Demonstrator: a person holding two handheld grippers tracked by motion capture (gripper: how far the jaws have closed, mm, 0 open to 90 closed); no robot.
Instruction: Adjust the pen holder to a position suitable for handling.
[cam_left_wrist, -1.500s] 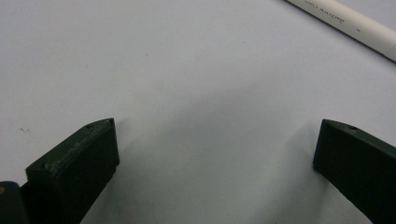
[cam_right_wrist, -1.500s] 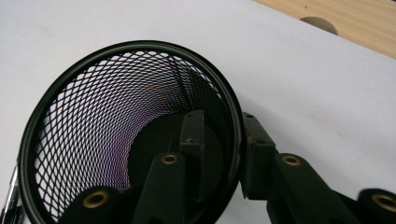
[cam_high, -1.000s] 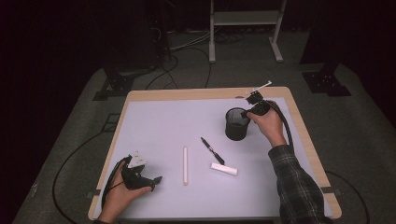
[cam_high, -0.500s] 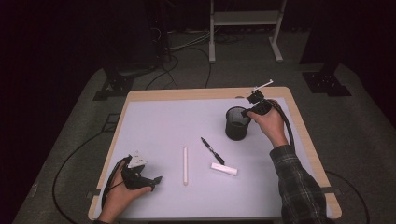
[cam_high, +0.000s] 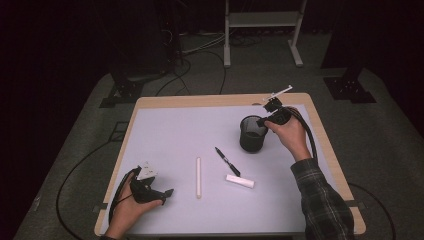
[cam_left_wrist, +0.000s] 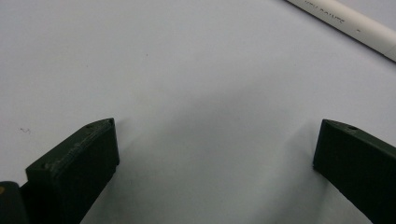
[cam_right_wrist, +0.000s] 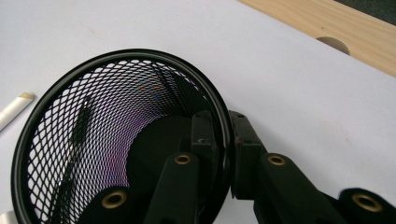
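Black wire mesh is pinched in the right claw (cam_right_wrist: 224, 140): one jaw sits inside the mesh cup (cam_right_wrist: 116, 140) and the other outside, squeezing the cup's rim and wall between them. In the high view the right claw (cam_high: 264, 121) grips the cup (cam_high: 251, 140) at its 2 o'clock edge, and the cup stands upright on the counter (cam_high: 175, 130). The person's right hand (cam_high: 290, 136) holds the claw from the 4 o'clock side, with a checked sleeve (cam_high: 320, 200) behind it.

From the cup, a black pen (cam_high: 227, 161) lies on the white counter top at about 7 o'clock, near but not touching. A short white stick (cam_high: 240, 181) lies just past the pen, also toward 7 o'clock. A long pale stick (cam_high: 198, 177) lies farther out, at about 8 o'clock from the cup, pointing toward and away from the person.

Down at the near left corner of the counter, well apart from the cup, the left claw (cam_high: 159, 192) rests low in the left hand (cam_high: 127, 210). Its jaws stand wide apart with only bare counter between them in the left gripper view (cam_left_wrist: 215, 154). A white pen-like stick (cam_left_wrist: 345, 23) crosses that view at 1 o'clock.
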